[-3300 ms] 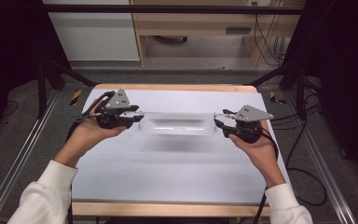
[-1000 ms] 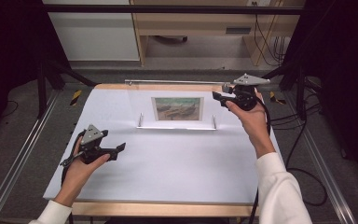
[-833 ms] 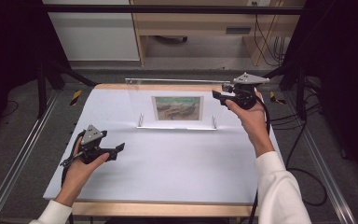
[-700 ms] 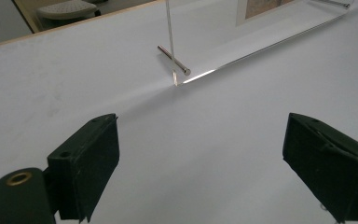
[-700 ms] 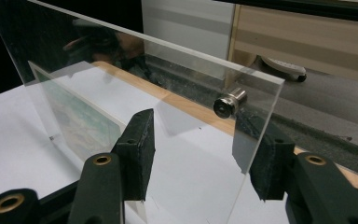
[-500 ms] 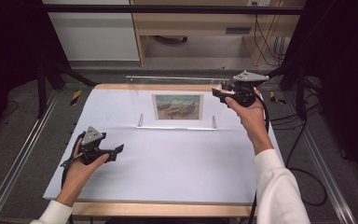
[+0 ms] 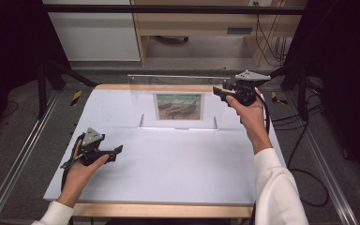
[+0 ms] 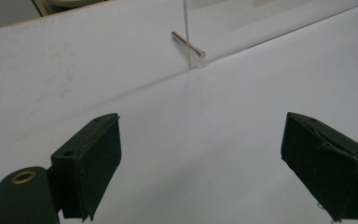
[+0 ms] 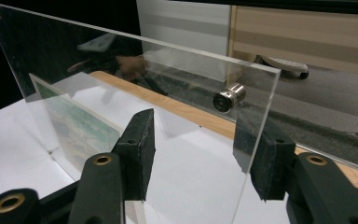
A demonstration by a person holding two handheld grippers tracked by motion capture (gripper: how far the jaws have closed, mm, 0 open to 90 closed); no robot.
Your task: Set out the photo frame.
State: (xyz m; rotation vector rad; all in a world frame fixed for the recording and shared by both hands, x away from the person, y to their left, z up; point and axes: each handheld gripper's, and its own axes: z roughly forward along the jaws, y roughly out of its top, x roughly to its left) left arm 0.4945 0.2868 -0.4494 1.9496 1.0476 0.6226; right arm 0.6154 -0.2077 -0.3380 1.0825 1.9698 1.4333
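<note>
- The clear frame (image 7: 178, 93) stands upright at the middle of the tabletop's (image 7: 178, 168) far edge. The picture (image 7: 178, 106) inside it faces me, so it can be read from my side.
- The frame stands on 2 metal pins that cross its bottom edge. 1 of them (image 8: 188, 45) shows in the left gripper view, set crosswise to keep the sheet from tipping.
- My right gripper (image 7: 217, 91) is up at the frame's top right corner. In the right gripper view its fingers straddle the sheet's side edge (image 9: 256, 140), 1 in front and 1 behind, just below the metal stud (image 9: 229, 98).
- Those fingers are half open with a gap on each side of the thin sheet, so I judge they guard the frame rather than clamp it. If it leans, either finger would catch it.
- My left gripper (image 7: 116, 152) rests low near the tabletop's near left corner, well apart from the frame. Its fingers are spread wide and hold nothing (image 8: 200, 163).
- I judge it is kept there to leave the picture unblocked.
</note>
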